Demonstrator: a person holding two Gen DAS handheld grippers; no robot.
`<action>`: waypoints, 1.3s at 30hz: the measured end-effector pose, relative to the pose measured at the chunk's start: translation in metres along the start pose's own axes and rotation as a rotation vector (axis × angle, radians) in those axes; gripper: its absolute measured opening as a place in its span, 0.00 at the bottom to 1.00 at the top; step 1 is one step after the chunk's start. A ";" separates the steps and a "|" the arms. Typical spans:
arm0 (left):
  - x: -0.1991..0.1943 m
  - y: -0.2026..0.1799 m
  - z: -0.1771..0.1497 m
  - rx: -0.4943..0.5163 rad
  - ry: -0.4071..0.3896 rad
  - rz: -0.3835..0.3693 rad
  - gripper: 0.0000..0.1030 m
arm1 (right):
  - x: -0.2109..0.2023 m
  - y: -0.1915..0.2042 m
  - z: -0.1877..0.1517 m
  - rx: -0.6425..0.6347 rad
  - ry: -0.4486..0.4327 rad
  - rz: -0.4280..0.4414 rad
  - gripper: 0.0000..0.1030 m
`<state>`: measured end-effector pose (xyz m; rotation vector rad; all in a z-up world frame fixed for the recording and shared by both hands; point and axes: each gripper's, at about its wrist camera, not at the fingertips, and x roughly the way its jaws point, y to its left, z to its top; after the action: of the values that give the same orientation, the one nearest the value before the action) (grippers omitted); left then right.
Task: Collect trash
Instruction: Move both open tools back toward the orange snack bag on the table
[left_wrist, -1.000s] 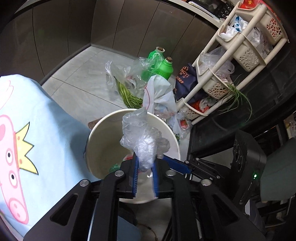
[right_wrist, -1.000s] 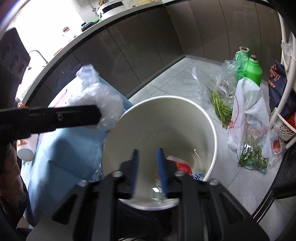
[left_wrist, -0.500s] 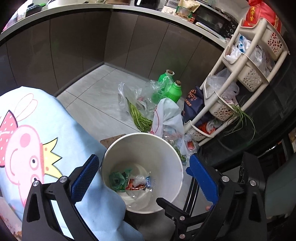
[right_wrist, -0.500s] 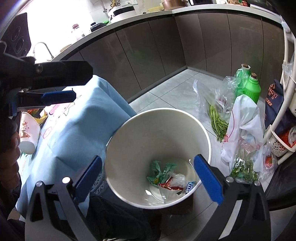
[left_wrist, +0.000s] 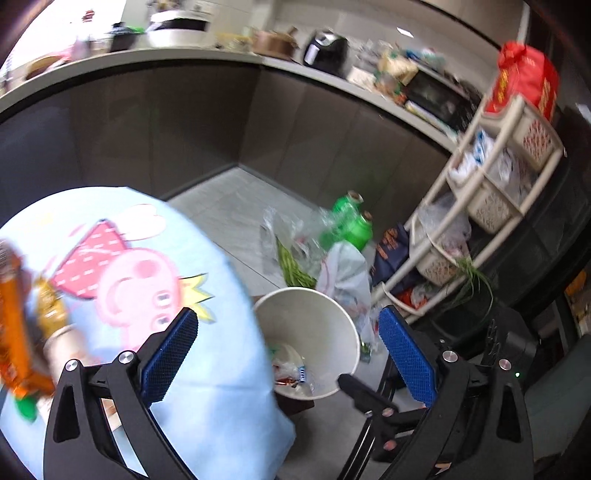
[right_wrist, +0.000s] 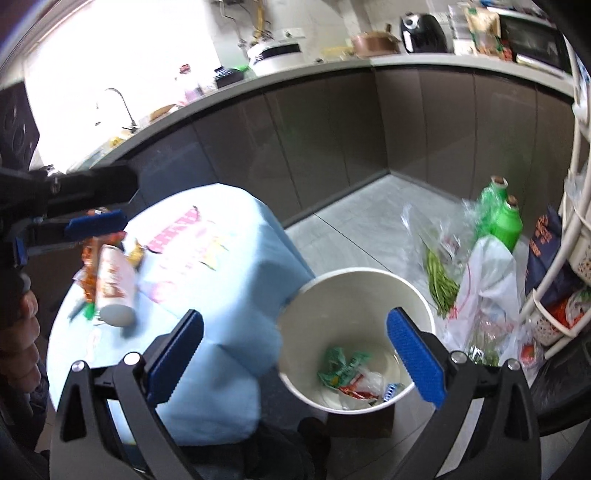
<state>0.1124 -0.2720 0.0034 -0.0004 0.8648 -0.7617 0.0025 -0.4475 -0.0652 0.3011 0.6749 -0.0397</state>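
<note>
A white bin (left_wrist: 334, 308) (right_wrist: 354, 274) stands on the floor beside the table. In its bottom lie a green wrapper, a red wrapper and clear plastic (right_wrist: 349, 373) (left_wrist: 291, 369). My left gripper (left_wrist: 288, 354) is open and holds nothing, high above the bin and the table's edge. My right gripper (right_wrist: 293, 360) is open too, above the bin's left rim. On the light blue pig-print tablecloth (left_wrist: 129, 277) (right_wrist: 221, 295) lie a tipped paper cup (right_wrist: 114, 286) and orange wrappers (left_wrist: 14, 332) (right_wrist: 88, 266). One blue pad (right_wrist: 96, 223) of the left gripper hangs over them.
On the floor behind the bin are two green bottles (left_wrist: 356, 229) (right_wrist: 509, 229), a clear bag of green beans (right_wrist: 439, 277) and a white bag (right_wrist: 487, 280). A cream basket rack (left_wrist: 491, 206) stands to the right. Dark cabinets (right_wrist: 332, 147) run along the back under a cluttered counter.
The left gripper let go of the crumpled clear plastic, which now lies in the bin. Both grippers opened wide and rose away from the bin, and the left swung toward the table.
</note>
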 end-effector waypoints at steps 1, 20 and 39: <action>-0.013 0.009 -0.003 -0.025 -0.018 0.007 0.92 | -0.004 0.007 0.002 -0.012 -0.009 0.010 0.97; -0.167 0.188 -0.118 -0.317 -0.096 0.292 0.92 | 0.007 0.182 0.018 -0.258 0.026 0.206 0.97; -0.167 0.265 -0.113 -0.337 -0.063 0.194 0.83 | 0.089 0.225 0.020 -0.344 0.186 0.134 0.96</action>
<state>0.1272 0.0580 -0.0354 -0.2352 0.9102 -0.4267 0.1140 -0.2330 -0.0465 0.0175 0.8301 0.2326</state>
